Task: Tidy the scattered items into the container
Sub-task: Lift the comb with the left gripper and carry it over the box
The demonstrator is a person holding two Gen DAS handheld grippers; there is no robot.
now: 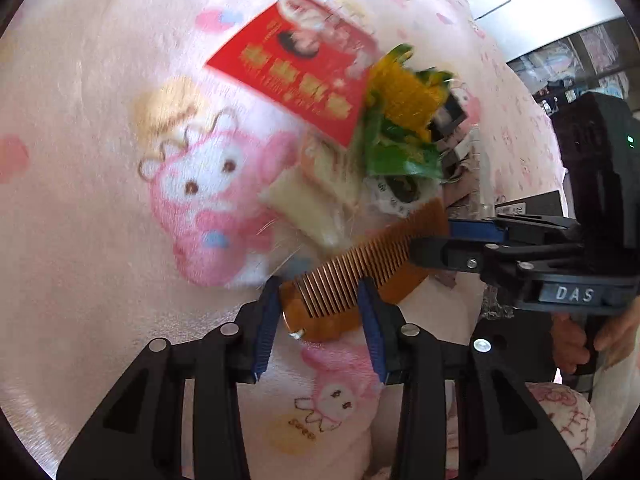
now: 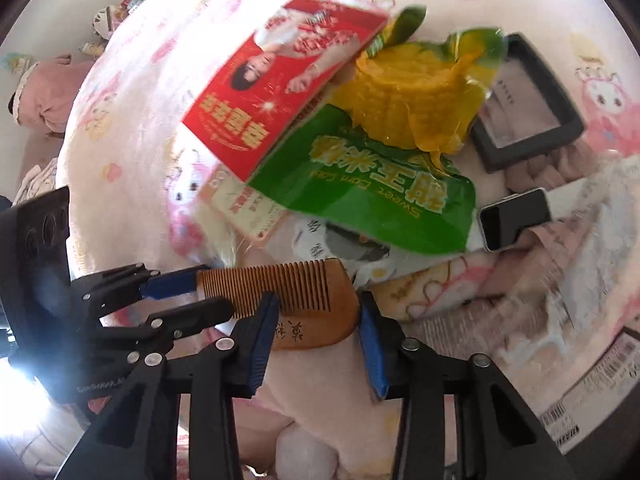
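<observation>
Scene sits on a fuzzy pink fleece blanket (image 1: 100,200) printed with cartoon bunnies. Left to right in the right wrist view: left gripper (image 2: 214,288) comes in from the left edge, black plastic frame, blue ribbed pads, clamped on the toothed end of the comb (image 2: 296,300). Comb is flat amber-brown wood, fine straight teeth along the far edge, curved spine with dark characters on the near side; long axis runs roughly left-right, lying low over the blanket at the near edge of the pile. Right gripper (image 2: 318,322) straddles the comb's solid end, blue pads on either side; contact on the right pad unclear, so cannot tell if it's gripping. Behind the comb: glossy red carton (image 2: 280,80), flat rectangular; crinkly green-yellow corn snack bag (image 2: 380,168) overlapping it; then a black-framed rectangular mirror (image 2: 528,112) and a small dark-faced smartwatch (image 2: 514,220). Left wrist view shows the same comb (image 1: 360,276) diagonal, lower-left to upper-right, between the left gripper (image 1: 320,308) pads.
</observation>
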